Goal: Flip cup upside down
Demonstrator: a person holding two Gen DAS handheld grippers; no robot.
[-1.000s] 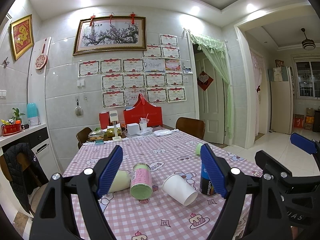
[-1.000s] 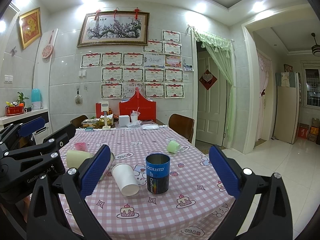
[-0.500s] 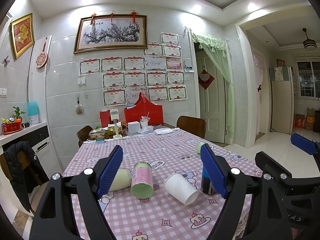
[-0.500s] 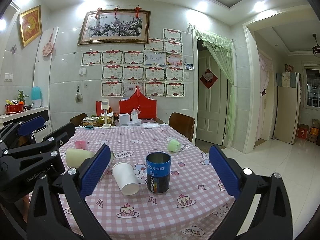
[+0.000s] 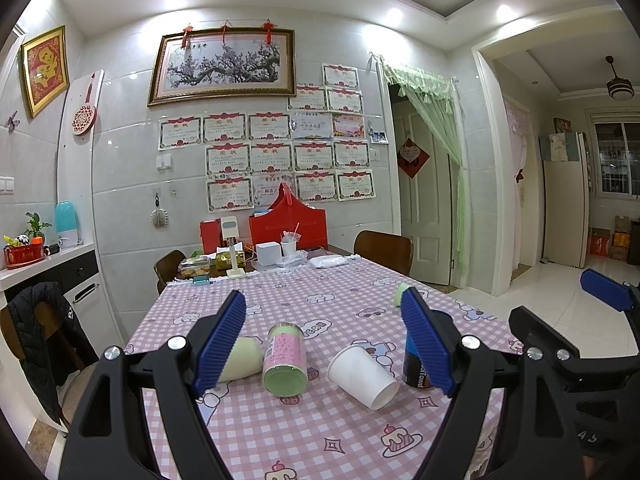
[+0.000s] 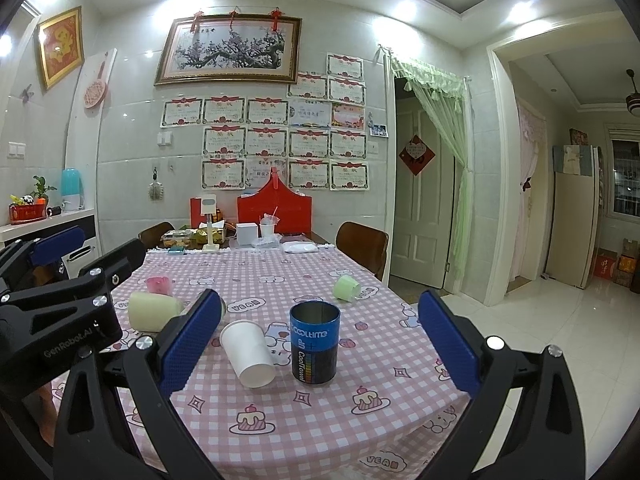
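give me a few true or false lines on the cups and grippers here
1. The blue can stands upright with its mouth up. True.
2. The white cup stands upright. False: it lies on its side beside the can.
3. The right gripper is shut on the can. False: it is open and holds nothing.
4. The left gripper is open and empty. True.
5. The pink cup lies on its side on the tablecloth. True.
6. The green cup sits nearer the camera than the can. False: it lies farther back, toward the table's right edge.
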